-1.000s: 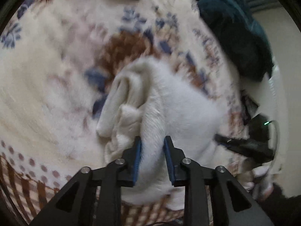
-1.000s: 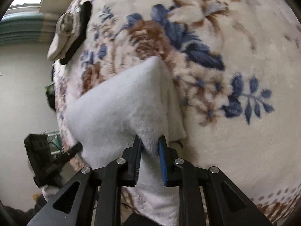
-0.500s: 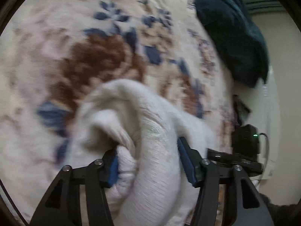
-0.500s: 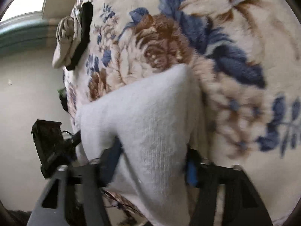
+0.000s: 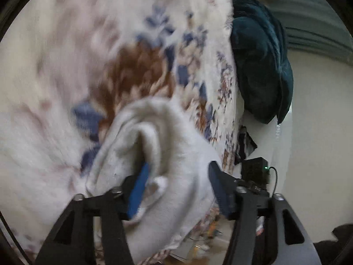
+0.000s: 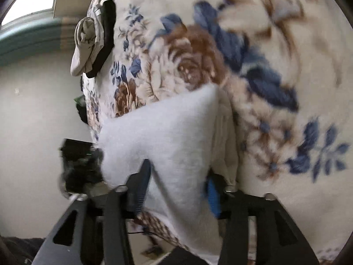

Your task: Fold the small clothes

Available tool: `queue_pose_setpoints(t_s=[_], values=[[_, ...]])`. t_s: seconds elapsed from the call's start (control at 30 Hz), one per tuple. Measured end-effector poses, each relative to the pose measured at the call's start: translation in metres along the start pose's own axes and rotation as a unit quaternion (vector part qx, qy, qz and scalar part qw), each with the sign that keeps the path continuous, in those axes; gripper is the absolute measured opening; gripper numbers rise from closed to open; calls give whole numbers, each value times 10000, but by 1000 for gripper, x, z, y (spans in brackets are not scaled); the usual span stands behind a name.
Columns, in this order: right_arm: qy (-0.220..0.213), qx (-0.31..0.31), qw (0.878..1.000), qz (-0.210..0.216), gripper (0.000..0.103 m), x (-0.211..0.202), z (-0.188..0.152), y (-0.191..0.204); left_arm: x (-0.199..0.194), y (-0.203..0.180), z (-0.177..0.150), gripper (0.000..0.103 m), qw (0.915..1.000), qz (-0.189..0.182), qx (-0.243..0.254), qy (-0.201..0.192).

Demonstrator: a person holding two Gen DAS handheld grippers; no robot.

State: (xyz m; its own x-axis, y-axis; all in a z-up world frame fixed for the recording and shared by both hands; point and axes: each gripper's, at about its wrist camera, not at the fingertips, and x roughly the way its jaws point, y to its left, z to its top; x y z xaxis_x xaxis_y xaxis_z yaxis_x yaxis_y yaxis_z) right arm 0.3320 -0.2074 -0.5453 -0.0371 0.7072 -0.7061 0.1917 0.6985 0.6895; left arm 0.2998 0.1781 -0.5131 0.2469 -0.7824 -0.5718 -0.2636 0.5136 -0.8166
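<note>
A small white fleecy garment (image 5: 167,145) lies folded on the floral blanket (image 5: 66,66). My left gripper (image 5: 178,190) is open, its jaws spread wide around the garment's near fold, which bulges between them. In the right wrist view the same white garment (image 6: 167,132) forms a pointed fold. My right gripper (image 6: 178,187) is open too, with the cloth lying loose between the spread jaws. Both views are blurred by motion.
A dark teal cushion (image 5: 260,61) lies at the blanket's right edge. A beige and black bundle of clothes (image 6: 92,42) sits at the blanket's far left edge. A black device (image 5: 256,170) with a green light stands beyond the edge, by the pale wall.
Both grippers were shut on the white garment a second ago. Both have opened wide and let the cloth go; it now rests between the jaws.
</note>
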Motion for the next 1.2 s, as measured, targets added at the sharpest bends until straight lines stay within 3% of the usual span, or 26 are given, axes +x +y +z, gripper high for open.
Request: queue_pose_setpoints(t_s=[0.1,0.17,0.23,0.3,0.4,0.43,0.5,0.53,0.57,0.6,0.63,0.7,0.73,0.8,0.93,1.07,1.13,1.2], values=[[-195,-66,9998,-26,66,-8,4,3,2,-15,11,62,9934,1005,486,-265],[-210,5,9998,-12,67,-9,8,-6,18,-8,18,62,9903,1290,503,-137],[-125,241,9995,140,67,3,14,-18,45,0,23,64,9918,1217,370,99],[-34,348,9991,221,75,16,18,-29,58,0,21,69,9911,1244,453,136],[47,556,9968,580,78,31,20,-32,73,-4,18,70,9950,843,485,220],[-48,650,9954,708,76,32,18,-32,74,-1,16,70,9979,496,334,246],[-104,806,9916,1005,64,32,14,-34,68,6,15,68,9998,62,67,187],[-118,856,9903,1086,58,30,11,-34,62,16,13,66,9988,-411,-218,159],[-153,946,9874,1261,55,27,8,-37,55,27,12,58,9954,-787,-538,100],[-175,1039,9839,1444,55,23,3,-41,54,44,10,53,9868,-1256,-1019,47],[-123,1192,9793,1631,54,22,-1,-49,52,67,7,52,9787,-1503,-1394,79],[-49,1460,9743,1716,53,23,-5,-65,44,71,10,54,9877,-1078,-1120,136],[10,1430,9773,1567,53,25,-5,-68,45,69,11,54,9880,-1057,-1097,239],[91,1178,9852,1241,64,24,0,-58,39,60,14,55,9903,-904,-986,368],[108,533,9974,467,68,8,14,-24,15,24,20,63,9988,-18,-450,211],[3,111,9998,170,72,-3,22,-5,12,-1,9,64,9961,877,-16,119],[54,126,9996,264,72,0,24,-6,22,-8,-6,64,9936,1079,209,276],[184,206,9989,384,72,4,23,-17,33,-11,-18,63,9929,1052,468,307]])
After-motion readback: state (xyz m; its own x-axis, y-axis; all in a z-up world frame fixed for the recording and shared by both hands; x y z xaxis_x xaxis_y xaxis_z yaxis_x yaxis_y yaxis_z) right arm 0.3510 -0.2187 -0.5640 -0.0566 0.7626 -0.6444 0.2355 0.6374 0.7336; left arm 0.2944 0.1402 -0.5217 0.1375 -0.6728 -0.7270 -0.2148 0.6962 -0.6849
